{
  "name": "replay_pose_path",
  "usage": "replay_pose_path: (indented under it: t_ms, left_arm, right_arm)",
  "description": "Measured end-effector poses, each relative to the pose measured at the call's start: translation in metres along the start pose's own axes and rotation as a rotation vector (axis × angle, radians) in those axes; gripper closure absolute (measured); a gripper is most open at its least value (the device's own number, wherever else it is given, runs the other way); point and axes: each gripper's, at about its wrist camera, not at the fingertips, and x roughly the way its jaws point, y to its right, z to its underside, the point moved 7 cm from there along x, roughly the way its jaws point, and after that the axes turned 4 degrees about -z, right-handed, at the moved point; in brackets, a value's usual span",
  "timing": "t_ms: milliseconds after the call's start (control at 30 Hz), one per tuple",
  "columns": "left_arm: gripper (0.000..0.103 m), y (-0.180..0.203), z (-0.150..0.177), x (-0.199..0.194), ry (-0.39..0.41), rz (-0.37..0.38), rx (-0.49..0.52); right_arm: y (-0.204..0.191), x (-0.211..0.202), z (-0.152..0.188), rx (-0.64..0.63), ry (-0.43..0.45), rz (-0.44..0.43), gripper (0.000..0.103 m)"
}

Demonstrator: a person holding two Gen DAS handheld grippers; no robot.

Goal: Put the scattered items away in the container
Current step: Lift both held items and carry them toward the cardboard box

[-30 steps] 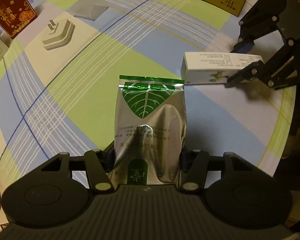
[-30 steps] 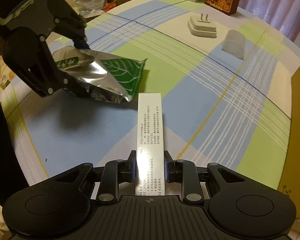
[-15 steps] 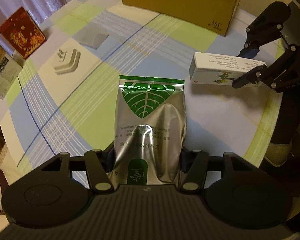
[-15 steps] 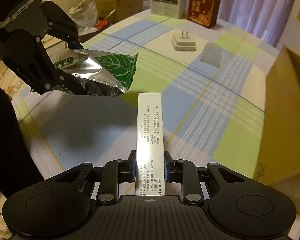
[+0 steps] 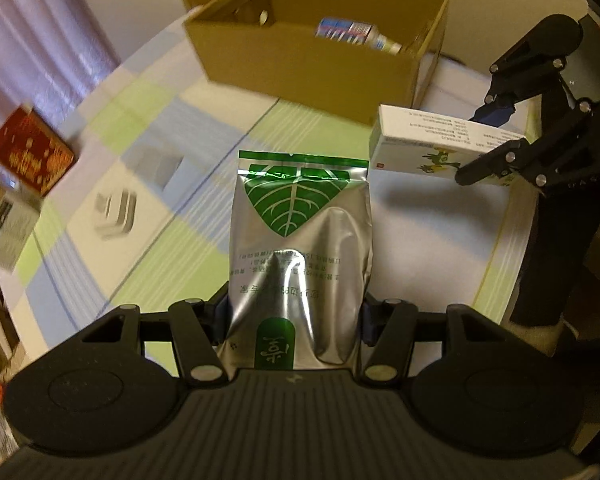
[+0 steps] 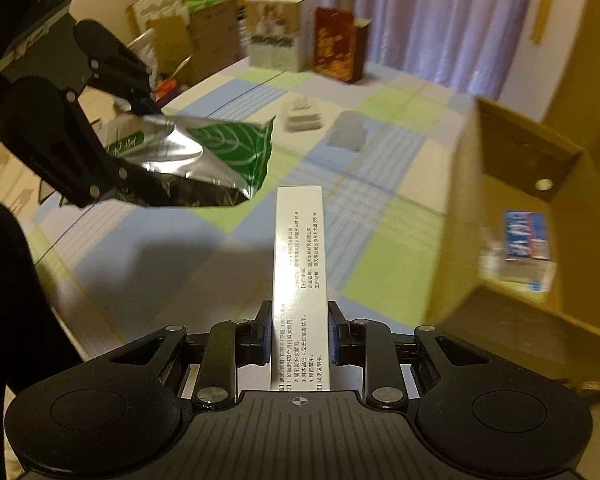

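Left wrist: left gripper point(image 5: 294, 316) grasps foil pouch point(image 5: 300, 248) | right gripper point(image 6: 298, 336) grasps white carton point(image 6: 300, 264)

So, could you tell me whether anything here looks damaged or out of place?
Only the silver foil pouch with the green leaf looks odd: its lower half is creased and dented where the left hand-held gripper squeezes it.

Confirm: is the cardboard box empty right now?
No. The left wrist view shows a blue-labelled bottle already lying inside the open cardboard box.
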Motion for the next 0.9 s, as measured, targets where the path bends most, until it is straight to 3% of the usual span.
replay_pose_path:
  t_ms: [500, 900]
  left_arm:
    - [0.049, 0.035, -0.160, 0.001, 0.122, 0.014, 0.017]
    - [0.049, 0.041, -0.241, 0.039, 0.128, 0.049, -0.090]
  right_arm:
    - [0.114, -0.071, -0.018, 0.051, 0.089, 0.183, 0.075]
    - [0.207, -0.082, -0.015, 0.156, 0.076, 0.249, 0.075]
